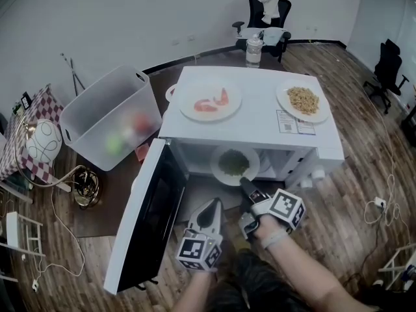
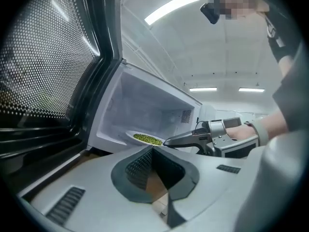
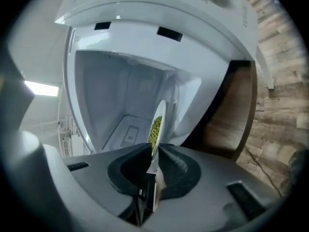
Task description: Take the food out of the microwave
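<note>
A white plate of green peas (image 1: 234, 163) lies in the open microwave (image 1: 325, 149), near its front edge. My right gripper (image 1: 246, 184) reaches in from the front, rolled on its side, and is shut on the plate's near rim. In the right gripper view the plate (image 3: 157, 124) stands edge-on between the pads of that gripper (image 3: 153, 151). My left gripper (image 1: 213, 204) hangs lower and to the left, outside the opening, shut with nothing in it. From the left gripper (image 2: 153, 151) view, the plate (image 2: 147, 139) and the right gripper's tip (image 2: 168, 142) meet.
The microwave door (image 1: 146, 220) stands wide open at the left. On the microwave's top lie a plate of shrimp (image 1: 209, 101) and a plate of beige food (image 1: 303, 100). A clear plastic bin (image 1: 110, 116) stands left, with a bottle (image 1: 253, 49) and an office chair (image 1: 266, 12) behind.
</note>
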A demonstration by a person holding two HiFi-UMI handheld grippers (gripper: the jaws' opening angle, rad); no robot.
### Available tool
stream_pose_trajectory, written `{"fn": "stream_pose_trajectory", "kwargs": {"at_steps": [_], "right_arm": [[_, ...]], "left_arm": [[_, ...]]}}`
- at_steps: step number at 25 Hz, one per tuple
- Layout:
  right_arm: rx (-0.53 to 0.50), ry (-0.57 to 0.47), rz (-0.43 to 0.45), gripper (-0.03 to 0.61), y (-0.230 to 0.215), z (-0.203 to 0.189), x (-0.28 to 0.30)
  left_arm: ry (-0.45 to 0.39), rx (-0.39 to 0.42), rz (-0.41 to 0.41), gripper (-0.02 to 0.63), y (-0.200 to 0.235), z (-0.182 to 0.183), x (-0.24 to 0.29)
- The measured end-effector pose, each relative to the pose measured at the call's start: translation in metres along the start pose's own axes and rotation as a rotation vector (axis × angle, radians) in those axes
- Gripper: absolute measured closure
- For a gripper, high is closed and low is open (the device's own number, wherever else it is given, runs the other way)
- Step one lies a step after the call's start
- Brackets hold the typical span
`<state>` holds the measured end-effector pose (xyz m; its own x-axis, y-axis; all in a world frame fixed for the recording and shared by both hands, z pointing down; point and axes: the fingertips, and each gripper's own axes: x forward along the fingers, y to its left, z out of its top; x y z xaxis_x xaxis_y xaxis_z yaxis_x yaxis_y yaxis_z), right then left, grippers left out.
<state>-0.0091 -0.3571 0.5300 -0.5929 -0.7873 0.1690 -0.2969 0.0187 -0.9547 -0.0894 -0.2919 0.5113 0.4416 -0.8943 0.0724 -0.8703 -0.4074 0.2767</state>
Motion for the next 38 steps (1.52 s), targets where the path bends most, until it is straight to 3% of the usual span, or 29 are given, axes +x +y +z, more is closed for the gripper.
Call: {"fn": "stream_pose_trajectory", "kwargs": {"at_steps": [3, 11, 13, 18, 24, 31, 36, 38], "right_arm": [[0.060, -0.014, 0.019, 0.541, -0.001, -0.002, -0.003], [0.099, -0.032, 0.045, 0.541, -0.003, -0.003, -0.010], [0.103, -0.035, 0.058, 0.500, -0.002, -0.003, -0.007], [0.102, -0.012, 0.055, 0.497, -0.003, -0.005, 0.005], [0.188, -0.028, 0.085, 0.535, -0.003, -0.008, 0.000], [0.217, -0.033, 0.088, 0.543, -0.008, -0.009, -0.008], [0.259, -0.031, 0.147, 0.452, -0.003, -0.007, 0.002], [0.268, -0.028, 0.162, 0.445, -0.001, -0.007, 0.006]], "left_arm": [[0.000, -0.001, 0.004, 0.614, 0.001, 0.000, 0.000], [-0.003, 0.006, 0.010, 0.614, 0.002, 0.000, -0.001], [-0.002, 0.006, 0.012, 0.614, 0.003, 0.000, -0.002], [-0.001, 0.005, 0.026, 0.614, 0.007, 0.000, -0.005], [-0.003, 0.006, 0.034, 0.614, 0.009, 0.000, -0.005], [-0.006, 0.001, 0.028, 0.614, 0.006, -0.001, -0.003], [-0.006, 0.003, 0.031, 0.614, 0.007, 0.000, -0.004], [-0.006, 0.002, 0.032, 0.614, 0.007, 0.000, -0.004]]}}
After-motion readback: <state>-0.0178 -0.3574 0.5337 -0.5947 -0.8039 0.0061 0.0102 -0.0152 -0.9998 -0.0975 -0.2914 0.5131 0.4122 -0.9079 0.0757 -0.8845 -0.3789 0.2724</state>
